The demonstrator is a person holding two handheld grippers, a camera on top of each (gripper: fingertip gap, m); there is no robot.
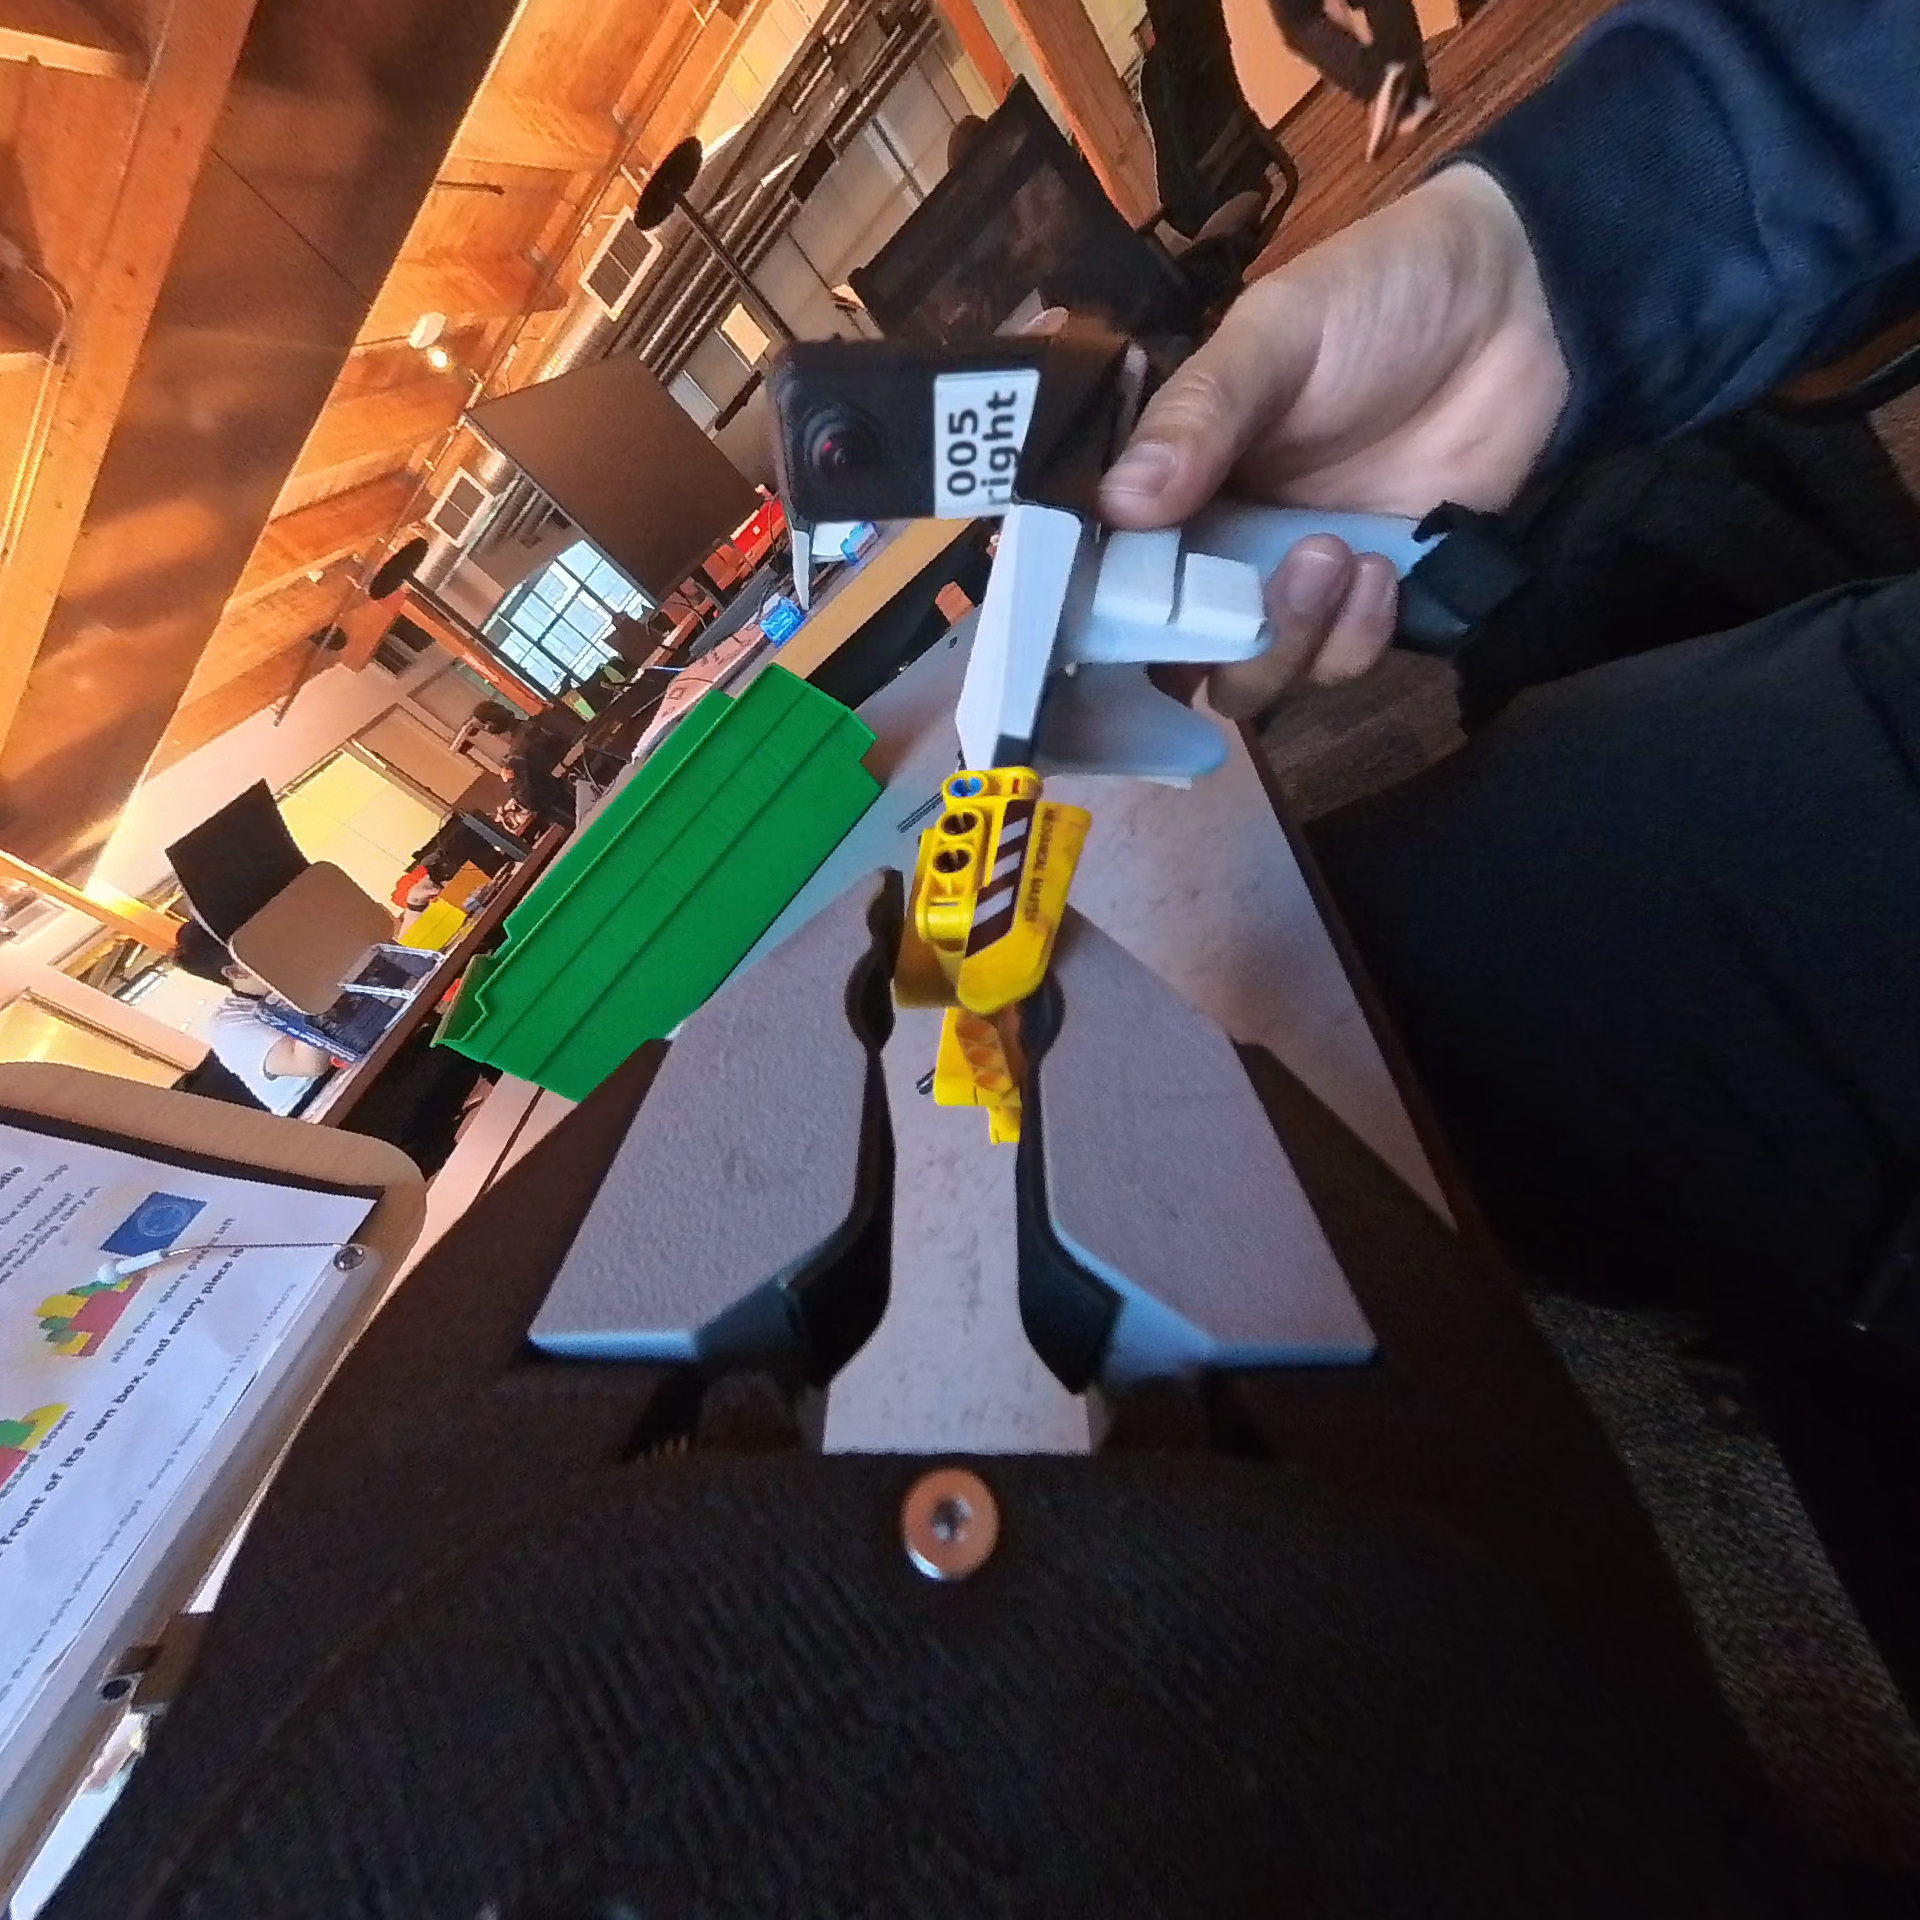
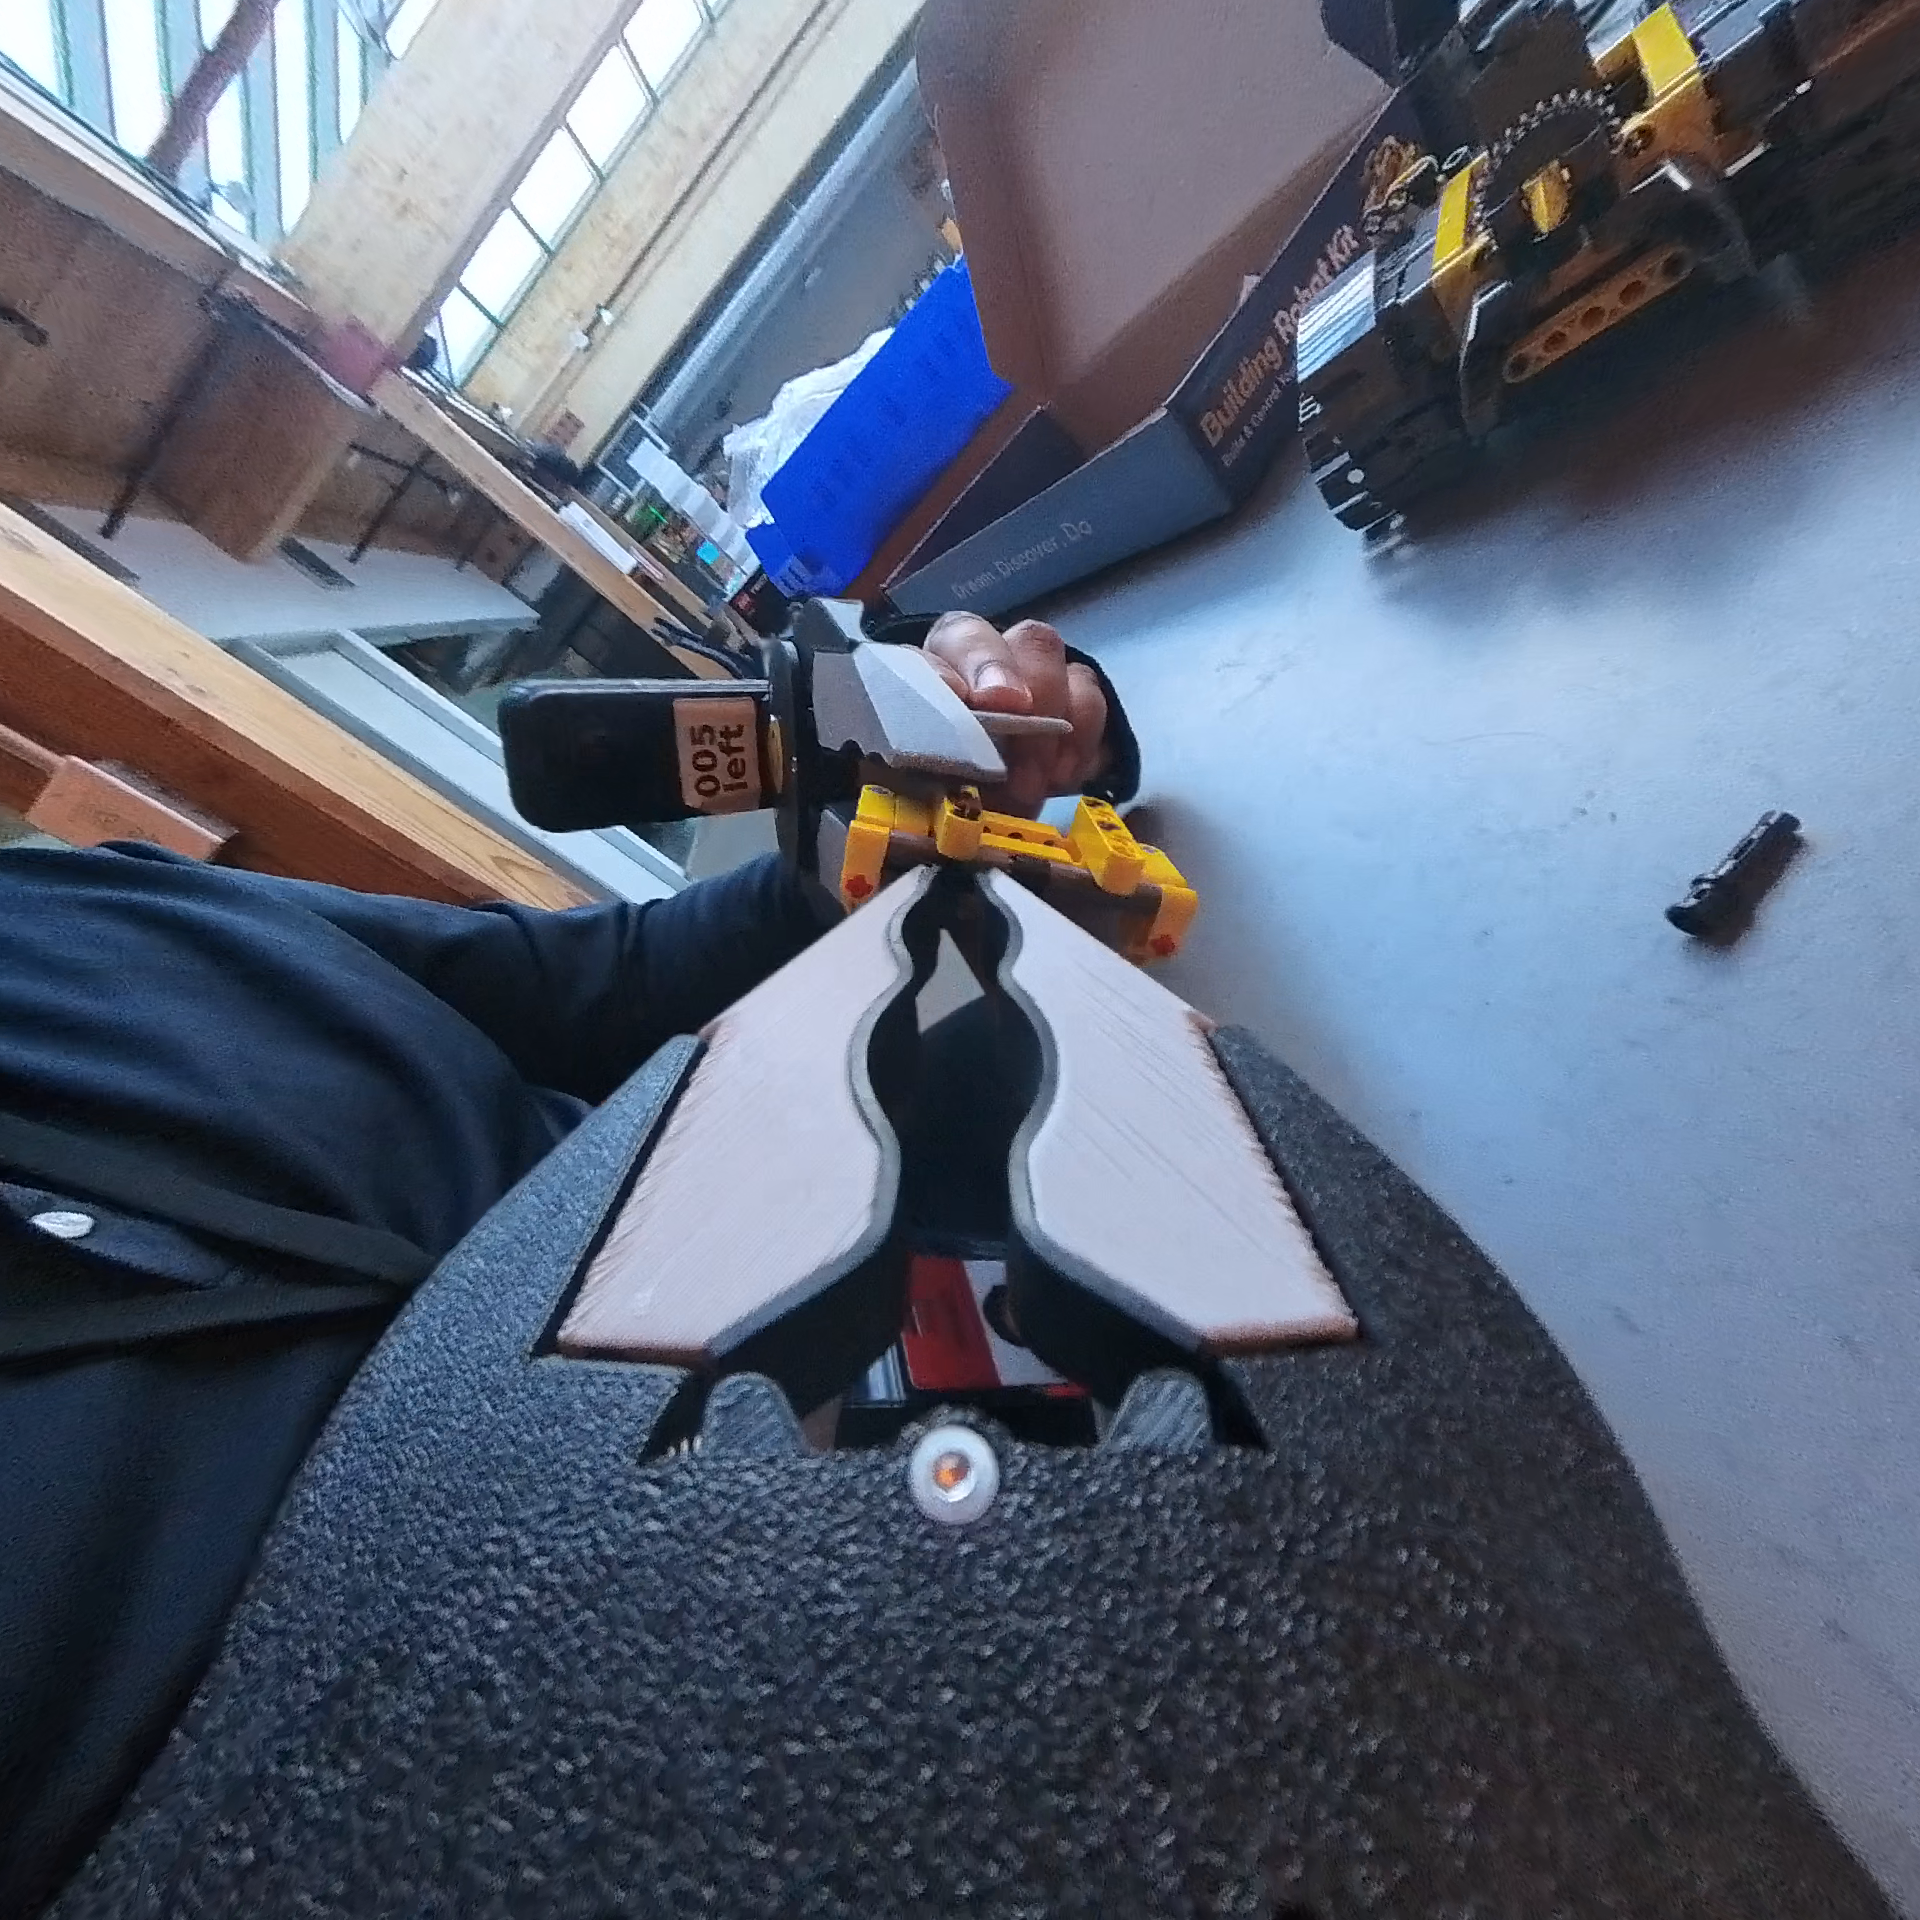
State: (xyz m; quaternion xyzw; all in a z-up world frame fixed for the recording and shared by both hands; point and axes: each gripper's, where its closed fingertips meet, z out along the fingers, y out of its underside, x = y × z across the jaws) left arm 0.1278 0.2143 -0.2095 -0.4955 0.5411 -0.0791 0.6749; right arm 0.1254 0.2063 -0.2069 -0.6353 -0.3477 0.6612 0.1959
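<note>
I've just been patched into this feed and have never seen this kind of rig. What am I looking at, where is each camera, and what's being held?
There is no robot arm: a person holds a hand-held gripper in each hand, each with its own camera looking along its two fingers. The left wrist view shows the left hand-held gripper shut on a yellow brick assembly, with the other tool and the person's hand beyond. The right wrist view shows the right hand-held gripper nearly closed at the same assembly; actual contact is unclear. On the grey table lie a small black pin, a black-and-yellow tracked model and an open cardboard box. A green ridged panel lies farther back.
</note>
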